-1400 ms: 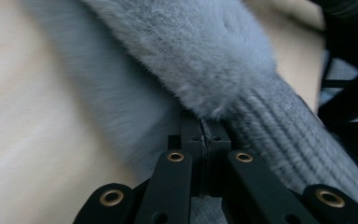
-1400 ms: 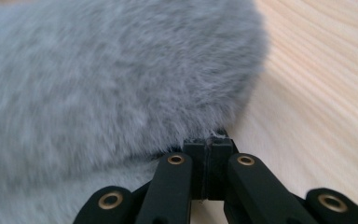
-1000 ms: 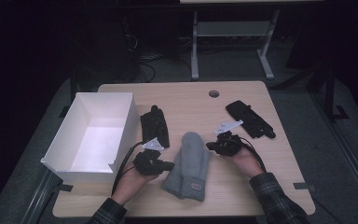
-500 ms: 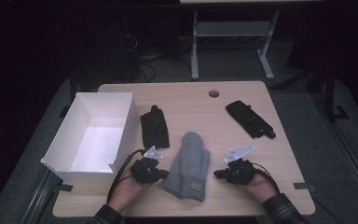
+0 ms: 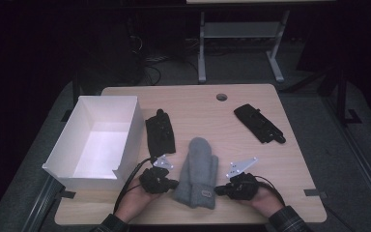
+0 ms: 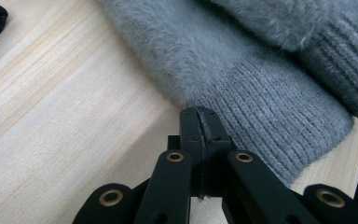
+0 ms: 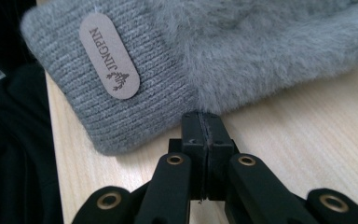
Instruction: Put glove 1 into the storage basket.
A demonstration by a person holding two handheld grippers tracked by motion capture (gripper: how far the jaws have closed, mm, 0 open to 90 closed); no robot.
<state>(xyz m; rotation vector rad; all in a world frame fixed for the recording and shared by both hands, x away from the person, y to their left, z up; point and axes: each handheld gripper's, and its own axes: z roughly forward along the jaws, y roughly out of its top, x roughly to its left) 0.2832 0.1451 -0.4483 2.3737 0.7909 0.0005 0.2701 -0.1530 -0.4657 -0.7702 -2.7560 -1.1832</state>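
1. Grey fuzzy mittens (image 5: 197,172) lie stacked at the near table edge, cuffs toward you, long axis pointing away.
2. Your left gripper (image 5: 170,183) and right gripper (image 5: 220,190) flank the cuffs, jaws together, empty.

Closed left gripper (image 6: 199,122) touching grey mitten (image 6: 261,88) cuff.

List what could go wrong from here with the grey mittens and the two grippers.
1. Both the left gripper and the right gripper are shut, tips at the ribbed cuffs of the grey mittens. Pushing in like this may only shove or bunch the knit.
2. The mittens lie stacked; a pinch on one cuff could lift just the top one.
3. The cuffs sit near the table front edge, so a slide could drop them.
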